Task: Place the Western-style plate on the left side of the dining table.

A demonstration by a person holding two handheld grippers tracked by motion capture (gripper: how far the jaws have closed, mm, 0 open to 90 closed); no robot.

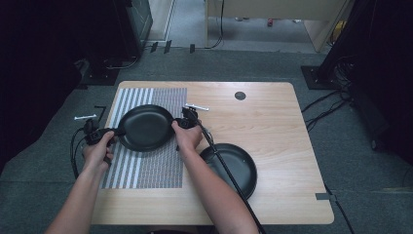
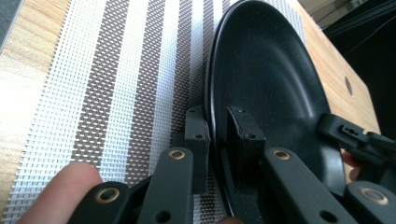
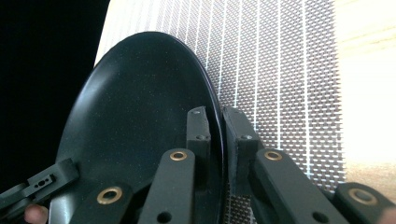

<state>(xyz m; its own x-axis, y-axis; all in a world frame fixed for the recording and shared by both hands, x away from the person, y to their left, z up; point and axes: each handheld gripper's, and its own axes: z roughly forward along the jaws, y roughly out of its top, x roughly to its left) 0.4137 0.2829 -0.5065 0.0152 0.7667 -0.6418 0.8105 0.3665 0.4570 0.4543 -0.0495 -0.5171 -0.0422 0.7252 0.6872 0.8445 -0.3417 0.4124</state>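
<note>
A black plate (image 1: pixel 145 127) is over the striped placemat (image 1: pixel 146 165) on the left half of the table. My left gripper (image 1: pixel 118 131) is shut on its left rim and my right gripper (image 1: pixel 176 124) is shut on its right rim. In the left gripper view the plate (image 2: pixel 266 74) has its rim pinched between the jaws of my left gripper (image 2: pixel 218 135), with the other gripper at the far rim. In the right gripper view the plate (image 3: pixel 140 107) is clamped the same way by my right gripper (image 3: pixel 215 130). A second black plate (image 1: pixel 234 165) lies on bare wood to the right.
The wooden table (image 1: pixel 272 126) has a round grommet hole (image 1: pixel 240 95) near its far edge. A small white piece (image 1: pixel 197 107) lies just beyond the placemat's right corner. Another white piece (image 1: pixel 85 117) lies on the floor off the table's left edge. A cable (image 1: pixel 234 180) trails from my right gripper.
</note>
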